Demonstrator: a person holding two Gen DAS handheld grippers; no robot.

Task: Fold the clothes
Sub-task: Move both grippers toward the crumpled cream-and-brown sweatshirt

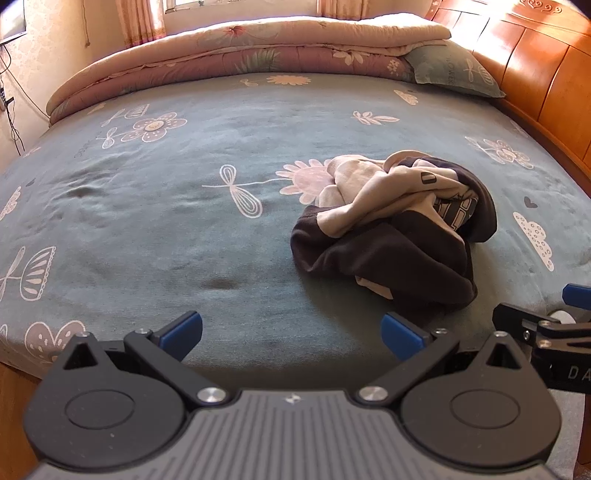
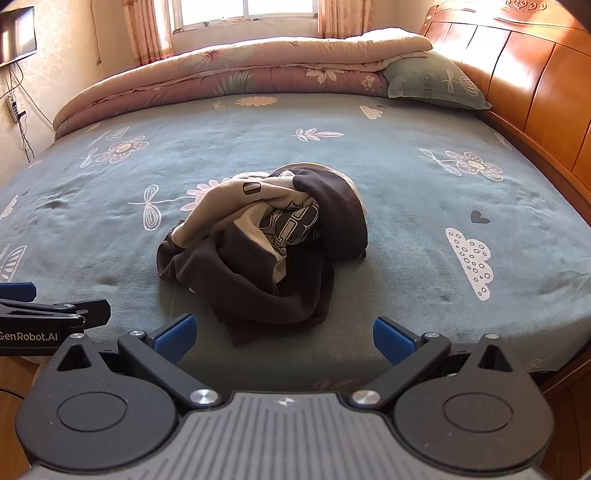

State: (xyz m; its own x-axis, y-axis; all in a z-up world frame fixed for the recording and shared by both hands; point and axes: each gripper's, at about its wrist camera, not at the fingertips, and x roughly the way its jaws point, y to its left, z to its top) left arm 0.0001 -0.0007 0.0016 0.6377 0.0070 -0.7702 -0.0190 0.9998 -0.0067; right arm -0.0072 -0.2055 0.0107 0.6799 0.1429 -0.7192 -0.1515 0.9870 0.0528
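A bed [image 1: 184,229] with a teal sheet printed with flowers, clouds and hearts is filling both wrist views, its mattress lying bare across most of its width. A wooden headboard [image 1: 535,74] of glossy orange-brown panels is running along the right side of the bed, catching sunlight. A folded quilt [image 1: 236,48], cream over pink with a floral print, is lying along the far edge of the mattress beneath a window [image 2: 243,11] flanked by patterned curtains. A teal pillow [image 2: 436,81] printed with a flower is resting beside the quilt, against the headboard. A wall-mounted television [image 2: 16,35] is showing at the upper left of the right wrist view, with cables hanging below it. The crumpled garment [image 2: 266,243], dark brown and cream with a black-and-white printed graphic, is sitting in a loose heap on the sheet near the front edge of the bed, right of centre in the left wrist view and centred in the right wrist view. The left gripper [image 1: 291,334] is hovering over the front edge of the mattress with its blue-padded fingers spread wide and holding nothing. The right gripper [image 2: 282,338] is hovering just short of the garment, its fingers likewise spread wide and empty, apart from the cloth.
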